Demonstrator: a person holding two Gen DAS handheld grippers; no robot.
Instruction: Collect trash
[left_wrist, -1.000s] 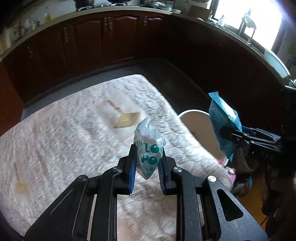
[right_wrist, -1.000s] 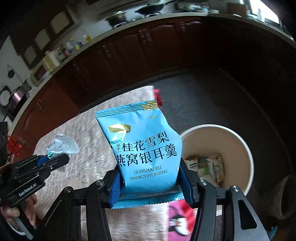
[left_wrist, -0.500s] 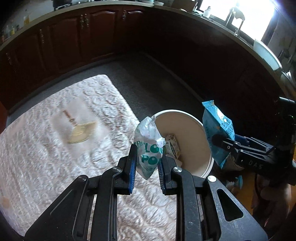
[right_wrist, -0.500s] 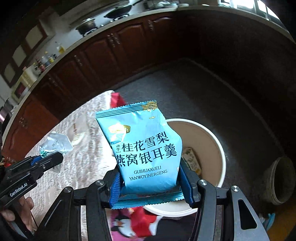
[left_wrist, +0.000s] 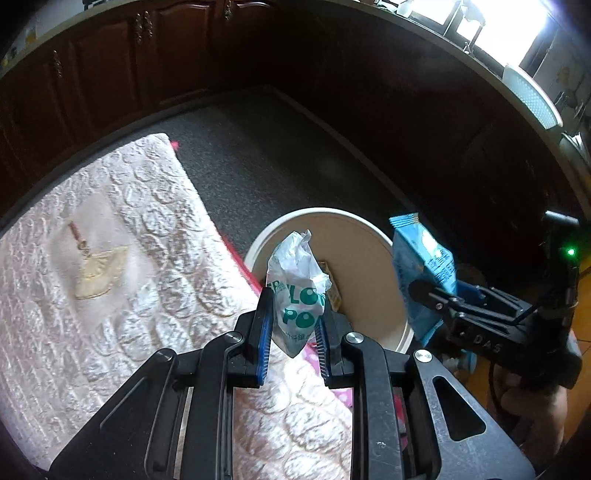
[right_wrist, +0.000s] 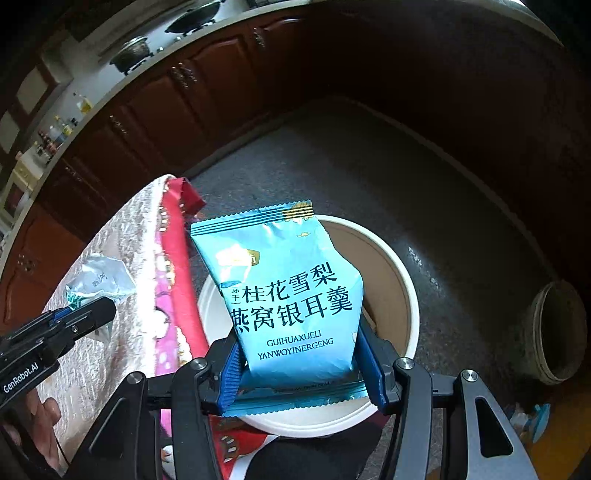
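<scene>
- Here, in the left wrist view, the left tongs (left_wrist: 293, 325) pinch a crumpled white wrapper (left_wrist: 297, 291) (green letters), narrowly parted, at the edge of the quilted desk (left_wrist: 110, 258) beside the white bin (left_wrist: 369, 266).
- In the right wrist view, the right tongs (right_wrist: 301, 365) clamp a blue snack bag (right_wrist: 288, 295) upright over that bin (right_wrist: 406, 295), spread to the bag's width.

Black tongs (left_wrist: 293, 326), blue ribbed pads (left_wrist: 264, 332), silver screws

dark cabinets (left_wrist: 110, 66), speckled floor (right_wrist: 369, 166), bright window (left_wrist: 517, 26)
</scene>
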